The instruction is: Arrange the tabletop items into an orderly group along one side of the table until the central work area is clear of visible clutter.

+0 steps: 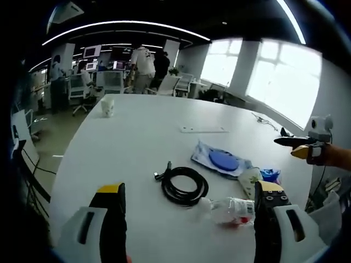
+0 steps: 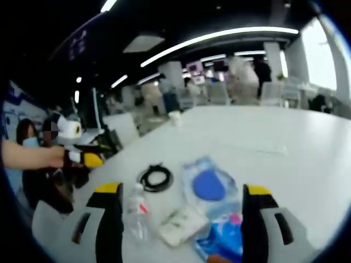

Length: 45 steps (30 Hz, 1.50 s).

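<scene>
On the white table [image 1: 137, 142] lie a coiled black cable [image 1: 184, 185], a clear plastic bottle [image 1: 230, 210] on its side, a blue disc in a clear bag [image 1: 222, 160], a small white packet [image 1: 249, 178] and a blue wrapper [image 1: 270, 174]. My left gripper [image 1: 189, 188] is open above the near edge, with the cable and bottle just beyond its jaws. My right gripper [image 2: 182, 189] is open too, over the bottle [image 2: 137, 211], the white packet [image 2: 181, 224], the bagged disc [image 2: 208, 185] and the blue wrapper [image 2: 225, 238]. The cable [image 2: 156, 177] lies further off.
A white cup [image 1: 107, 106] stands near the far left edge, and a flat white strip [image 1: 204, 129] lies mid-table. The right gripper [image 1: 299, 147] comes in from the right. A hand holds the left gripper [image 2: 88, 159] at the table's side. People and office chairs are beyond the table.
</scene>
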Tool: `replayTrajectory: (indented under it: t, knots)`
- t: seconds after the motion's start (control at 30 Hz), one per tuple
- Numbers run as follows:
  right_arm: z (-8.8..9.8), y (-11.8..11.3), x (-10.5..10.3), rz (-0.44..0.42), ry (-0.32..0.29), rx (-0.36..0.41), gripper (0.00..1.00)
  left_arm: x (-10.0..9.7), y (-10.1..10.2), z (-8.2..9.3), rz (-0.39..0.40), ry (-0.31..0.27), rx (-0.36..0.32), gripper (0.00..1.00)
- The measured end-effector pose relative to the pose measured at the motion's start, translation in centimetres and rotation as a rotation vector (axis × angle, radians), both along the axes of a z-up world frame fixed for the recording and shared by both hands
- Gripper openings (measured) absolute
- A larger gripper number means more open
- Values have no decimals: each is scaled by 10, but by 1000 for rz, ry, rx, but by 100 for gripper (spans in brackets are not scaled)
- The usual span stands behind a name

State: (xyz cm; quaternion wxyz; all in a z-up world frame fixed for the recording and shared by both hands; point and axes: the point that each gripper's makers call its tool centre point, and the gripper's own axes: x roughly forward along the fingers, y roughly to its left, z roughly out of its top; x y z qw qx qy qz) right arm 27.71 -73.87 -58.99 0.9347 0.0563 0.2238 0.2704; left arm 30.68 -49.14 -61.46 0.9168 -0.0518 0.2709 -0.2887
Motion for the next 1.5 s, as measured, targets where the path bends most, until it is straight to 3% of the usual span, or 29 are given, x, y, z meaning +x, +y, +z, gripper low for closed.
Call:
replayTrajectory:
  t: [0.13,0.7,1.0,1.17,1.5]
  knots:
    - [3,11,7,6,-1,41,85,4,0,-3,1,8,-2,98]
    - [2,50,38,39,3,65,80,31,-18,-19,-9,47,-21,92]
    - [-12,66,51,35,50,76,74,44,-20,-33,25,68,-17,87]
    - [-27,76,57,23,118,79,58,50,-18,-45,61,88,-6,85]
    - [-57,97,72,14,185,38,50,60,-16,-64,96,110,52,78]
